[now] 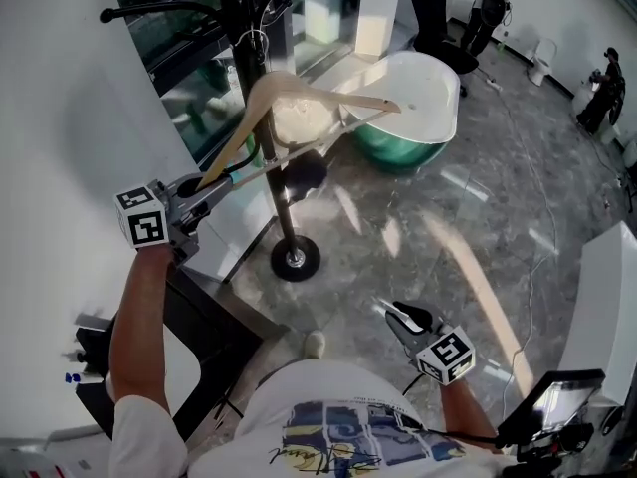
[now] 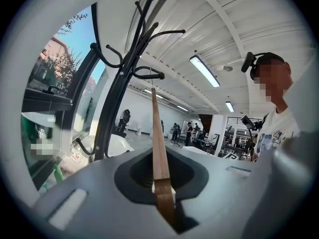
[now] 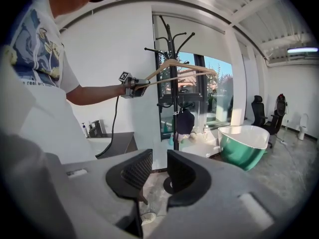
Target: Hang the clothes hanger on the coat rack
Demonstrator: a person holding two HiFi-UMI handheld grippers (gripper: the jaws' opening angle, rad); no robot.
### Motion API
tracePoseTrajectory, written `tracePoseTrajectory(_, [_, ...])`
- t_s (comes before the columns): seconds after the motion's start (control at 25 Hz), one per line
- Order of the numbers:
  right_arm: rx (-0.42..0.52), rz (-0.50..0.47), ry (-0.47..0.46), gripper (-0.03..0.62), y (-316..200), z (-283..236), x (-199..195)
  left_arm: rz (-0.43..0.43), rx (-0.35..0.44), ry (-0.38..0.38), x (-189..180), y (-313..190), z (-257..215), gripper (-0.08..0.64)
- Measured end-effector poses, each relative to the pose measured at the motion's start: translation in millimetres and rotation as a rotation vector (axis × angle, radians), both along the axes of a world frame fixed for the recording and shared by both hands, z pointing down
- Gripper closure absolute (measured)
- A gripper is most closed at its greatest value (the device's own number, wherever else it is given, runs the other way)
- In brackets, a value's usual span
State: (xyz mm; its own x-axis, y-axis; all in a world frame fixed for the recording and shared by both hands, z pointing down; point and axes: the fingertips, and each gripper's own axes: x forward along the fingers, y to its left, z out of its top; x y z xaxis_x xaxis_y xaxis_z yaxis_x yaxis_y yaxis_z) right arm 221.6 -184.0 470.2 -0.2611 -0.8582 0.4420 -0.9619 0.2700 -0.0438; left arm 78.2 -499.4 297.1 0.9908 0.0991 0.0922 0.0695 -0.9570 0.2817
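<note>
Left gripper (image 1: 212, 189), arm outstretched, jaws clamp hanger (image 1: 279, 82); right gripper (image 1: 402, 319) low, jaws apart.

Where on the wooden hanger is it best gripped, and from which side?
The outer tip of one shoulder arm of the hanger, approached end-on from the side away from the coat rack. The wood is thin and flat there, and its top stays clear; the left gripper holds it so.

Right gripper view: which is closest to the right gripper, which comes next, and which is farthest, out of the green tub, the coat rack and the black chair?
1. The coat rack, straight ahead of the right gripper, is nearest.
2. The green tub, on the floor to the right, is past the rack.
3. The black chair, at the far right behind the tub, is farthest.
</note>
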Motion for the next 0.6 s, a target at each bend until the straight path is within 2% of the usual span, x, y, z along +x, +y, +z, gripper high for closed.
tracePoseTrajectory(0.2, [-0.019, 0.005, -0.001, 0.500, -22.4, 4.1, 5.7, -0.035, 0.007, -0.020, 3.7, -25.8, 12.8, 0.541])
tracePoseTrajectory(0.4, [-0.029, 0.008, -0.003, 0.500, -34.7, 8.2, 14.8, -0.065, 0.013, -0.002, 1.7, -42.4, 28.2, 0.540])
tracePoseTrajectory(0.6, [-0.039, 0.007, -0.012, 0.500, -40.0, 7.6, 10.0, -0.077, 0.067, -0.033, 1.4, -49.0, 32.6, 0.537])
